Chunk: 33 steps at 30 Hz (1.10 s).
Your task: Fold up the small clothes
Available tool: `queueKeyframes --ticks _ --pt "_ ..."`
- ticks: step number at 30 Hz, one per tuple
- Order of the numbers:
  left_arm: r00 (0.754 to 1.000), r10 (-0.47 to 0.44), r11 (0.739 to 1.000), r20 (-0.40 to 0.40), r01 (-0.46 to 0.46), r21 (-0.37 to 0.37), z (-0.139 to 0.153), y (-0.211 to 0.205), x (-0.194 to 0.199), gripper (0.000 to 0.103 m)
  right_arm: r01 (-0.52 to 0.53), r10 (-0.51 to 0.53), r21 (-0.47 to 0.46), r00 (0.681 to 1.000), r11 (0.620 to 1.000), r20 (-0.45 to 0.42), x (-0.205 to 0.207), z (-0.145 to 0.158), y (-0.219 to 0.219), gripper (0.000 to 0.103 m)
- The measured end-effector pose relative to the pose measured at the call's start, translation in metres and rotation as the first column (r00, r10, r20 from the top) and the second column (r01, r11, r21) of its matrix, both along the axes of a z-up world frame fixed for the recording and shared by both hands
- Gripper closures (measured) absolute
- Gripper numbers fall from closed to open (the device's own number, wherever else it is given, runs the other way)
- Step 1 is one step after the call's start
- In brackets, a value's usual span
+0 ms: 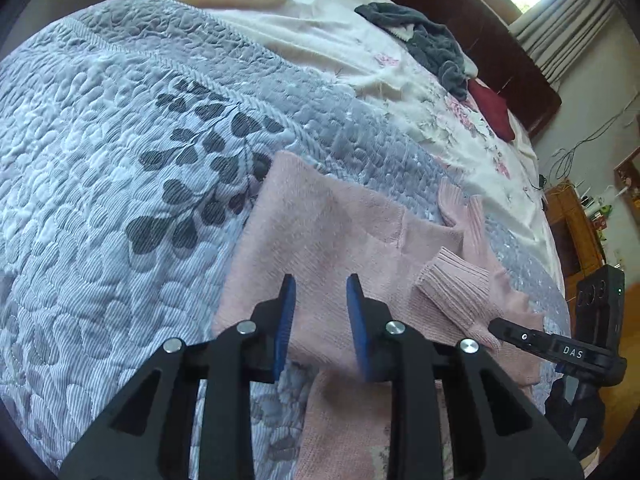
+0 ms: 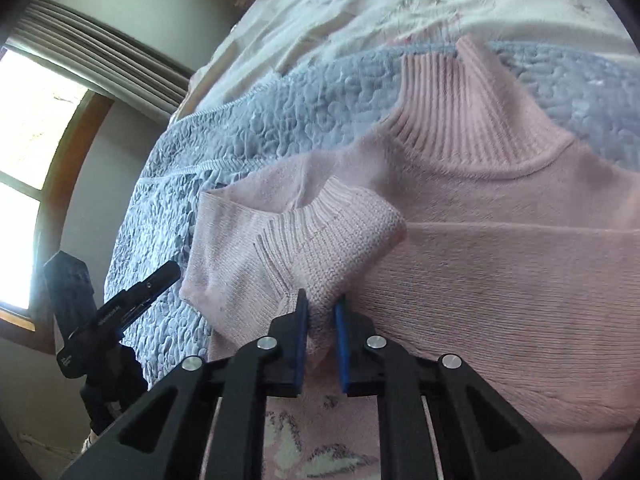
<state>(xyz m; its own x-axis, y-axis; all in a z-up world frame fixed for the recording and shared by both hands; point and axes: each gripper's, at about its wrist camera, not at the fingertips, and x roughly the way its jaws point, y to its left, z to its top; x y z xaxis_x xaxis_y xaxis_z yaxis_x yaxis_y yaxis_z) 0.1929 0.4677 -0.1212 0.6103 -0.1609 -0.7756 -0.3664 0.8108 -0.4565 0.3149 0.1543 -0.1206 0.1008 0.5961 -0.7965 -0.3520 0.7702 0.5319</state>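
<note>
Two grippers over one big bed, and the pink sweater is the landmark — it lies spread flat on the grey-blue quilt, with the cream floral sheet beyond it toward the headboard and a dark grey garment heaped well past that. On the sweater itself, the ribbed turtleneck collar points away from the right camera, and one sleeve is doubled back across the chest, its ribbed cuff resting on the body panel. That reads as the sleeve-fold step, in my judgement about mid-task. The right gripper is clenched on a pinch of that sleeve's knit just behind the cuff, pink fabric bunched between the blue pads — so the sleeve is in hand and the cuff lies just ahead of the fingertips. The left gripper hangs over the sweater's lower body, jaws parted, nothing between them, fabric showing through the gap. Next, I'd say, the right wants to lay the sleeve straight along the chest and let go, while the left finds the hem or the far sleeve without dragging the body panel askew.
</note>
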Motion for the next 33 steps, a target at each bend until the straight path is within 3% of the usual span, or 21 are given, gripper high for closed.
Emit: queueKeyframes --ticks 6,9,13,17,20,24,26,29,33 --pt "0.993 -0.113 0.993 0.011 0.114 -0.011 0.0 -0.047 0.026 0.078 0.067 -0.06 -0.083 0.995 0.994 0.079 0.008 0.017 -0.055 0.091" --pt "0.986 -0.166 0.986 -0.015 0.166 -0.006 -0.013 -0.07 0.038 0.077 0.097 -0.091 -0.125 0.995 0.987 0.05 0.014 0.0 -0.073 0.091" --pt "0.983 -0.158 0.987 -0.089 0.156 -0.029 -0.043 -0.078 0.048 0.078 0.106 -0.106 -0.188 0.994 0.976 0.008 0.016 -0.032 -0.089 0.091" --pt "0.984 -0.155 0.987 -0.088 0.151 -0.053 -0.052 -0.074 0.049 0.079 0.106 -0.113 -0.206 0.993 0.973 -0.023 0.016 -0.052 -0.092 0.086" --pt "0.982 -0.164 0.986 -0.097 0.159 -0.055 -0.049 -0.073 0.049 0.079 0.106 -0.108 -0.232 0.994 0.967 0.006 0.013 -0.041 -0.092 0.078" --pt "0.983 -0.165 0.986 -0.079 0.162 -0.045 -0.031 -0.076 0.047 0.073 0.109 -0.071 -0.264 0.986 0.958 0.151 0.004 0.0 -0.082 0.056" --pt "0.98 -0.181 0.983 -0.081 0.182 -0.002 -0.024 -0.083 0.05 0.07 0.057 -0.005 -0.281 0.984 0.958 0.181 0.0 0.013 -0.063 0.055" --pt "0.972 -0.211 0.977 -0.103 0.214 0.021 -0.026 -0.093 0.057 0.07 -0.029 0.092 -0.324 0.979 0.946 0.181 -0.001 0.01 -0.027 0.053" --pt "0.97 -0.204 0.979 -0.135 0.205 -0.012 -0.043 -0.091 0.06 0.07 -0.059 0.13 -0.407 0.98 0.911 0.148 0.006 -0.019 0.003 0.053"
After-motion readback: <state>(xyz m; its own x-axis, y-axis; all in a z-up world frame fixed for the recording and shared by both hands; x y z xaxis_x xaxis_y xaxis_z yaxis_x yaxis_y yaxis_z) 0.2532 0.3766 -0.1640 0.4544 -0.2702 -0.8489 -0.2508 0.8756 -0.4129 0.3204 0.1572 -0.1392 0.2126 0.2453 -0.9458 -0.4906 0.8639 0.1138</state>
